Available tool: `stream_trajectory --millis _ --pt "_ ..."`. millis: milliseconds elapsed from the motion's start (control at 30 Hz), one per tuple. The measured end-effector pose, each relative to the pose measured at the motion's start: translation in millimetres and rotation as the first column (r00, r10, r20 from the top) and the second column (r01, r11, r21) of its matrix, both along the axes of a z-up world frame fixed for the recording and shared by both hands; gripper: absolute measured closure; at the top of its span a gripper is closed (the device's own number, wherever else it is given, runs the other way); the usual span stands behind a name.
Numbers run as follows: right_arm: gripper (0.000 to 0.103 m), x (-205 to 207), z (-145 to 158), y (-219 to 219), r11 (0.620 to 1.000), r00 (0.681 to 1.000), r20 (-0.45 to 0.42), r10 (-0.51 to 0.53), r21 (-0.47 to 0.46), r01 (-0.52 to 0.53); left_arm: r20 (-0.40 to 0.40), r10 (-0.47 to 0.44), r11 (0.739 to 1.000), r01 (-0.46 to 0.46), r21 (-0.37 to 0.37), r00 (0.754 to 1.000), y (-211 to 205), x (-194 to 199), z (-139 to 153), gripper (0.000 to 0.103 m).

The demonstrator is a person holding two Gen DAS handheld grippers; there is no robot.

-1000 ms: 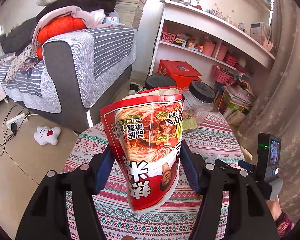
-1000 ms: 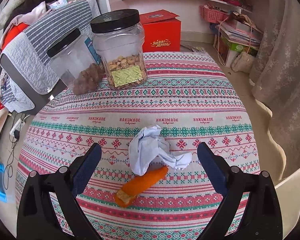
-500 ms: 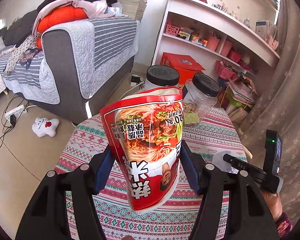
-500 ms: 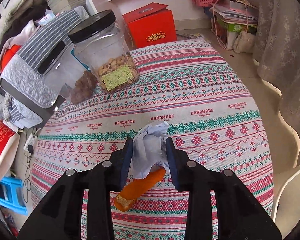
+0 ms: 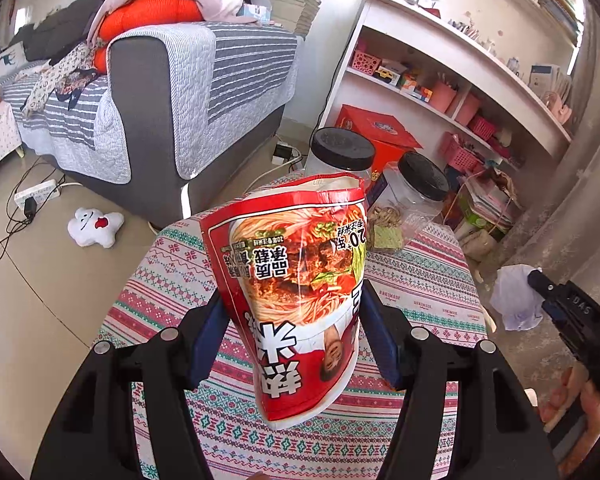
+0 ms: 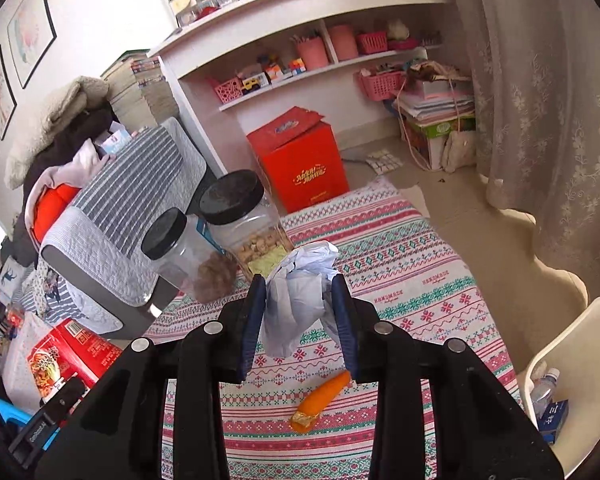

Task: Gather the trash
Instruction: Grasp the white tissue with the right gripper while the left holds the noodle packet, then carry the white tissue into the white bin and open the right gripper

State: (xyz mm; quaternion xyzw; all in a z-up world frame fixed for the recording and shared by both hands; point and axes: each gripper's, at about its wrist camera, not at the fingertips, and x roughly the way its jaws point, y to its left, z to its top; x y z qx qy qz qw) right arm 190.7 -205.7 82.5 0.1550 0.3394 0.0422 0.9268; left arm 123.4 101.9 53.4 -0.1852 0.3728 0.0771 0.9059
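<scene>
My left gripper (image 5: 292,320) is shut on a red noodle packet (image 5: 296,276) and holds it upright above the round table (image 5: 172,272); the packet also shows at the left of the right wrist view (image 6: 68,356). My right gripper (image 6: 300,308) is shut on a crumpled white paper wad (image 6: 300,292), lifted above the table; the wad also shows in the left wrist view (image 5: 516,296). An orange wrapper (image 6: 320,398) lies on the patterned tablecloth (image 6: 400,264) below the right gripper.
Two clear jars with black lids (image 6: 232,216) (image 6: 172,244) stand at the table's far edge. A white bin (image 6: 572,360) holding a bottle stands at the right. A grey sofa (image 5: 160,92), a red box (image 6: 300,160) and white shelves (image 6: 300,60) lie beyond.
My right gripper closed on the paper wad and lifted it off the table, leaving the orange wrapper behind. My left gripper kept hold of the packet and rose and drew back a little.
</scene>
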Motion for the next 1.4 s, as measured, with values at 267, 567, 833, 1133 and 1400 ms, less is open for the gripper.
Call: stream_trajectory --millis 267,567,833,1133,1400 --pt "0.071 -38.8 39.4 -57.5 0.997 0.994 0.089 -0.070 -0.016 0.072 0.050 -0.048 0.998 0.047 0.031 0.998 -42.2 -7.5 24.8 0.041" --pt "0.071 -96.0 42.8 -156.2 0.964 0.982 0.102 -0.159 -0.198 0.176 0.127 -0.208 0.977 0.199 0.081 0.970 -123.8 -12.3 48.3 0.041" --pt "0.070 -121.8 23.8 -247.7 0.948 0.960 0.034 -0.277 -0.154 0.279 0.129 -0.312 0.950 0.312 0.020 0.941 -195.8 -4.8 45.0 0.040" --pt "0.038 -139.4 17.0 -293.8 0.933 0.938 0.009 -0.346 -0.098 0.345 0.104 -0.434 0.900 0.434 0.026 0.895 -265.9 -15.2 34.4 0.040" --pt "0.024 -145.2 19.7 -301.3 0.939 0.943 0.016 -0.334 -0.083 0.334 0.100 -0.468 0.883 0.469 0.014 0.878 -280.0 -20.8 29.3 0.040"
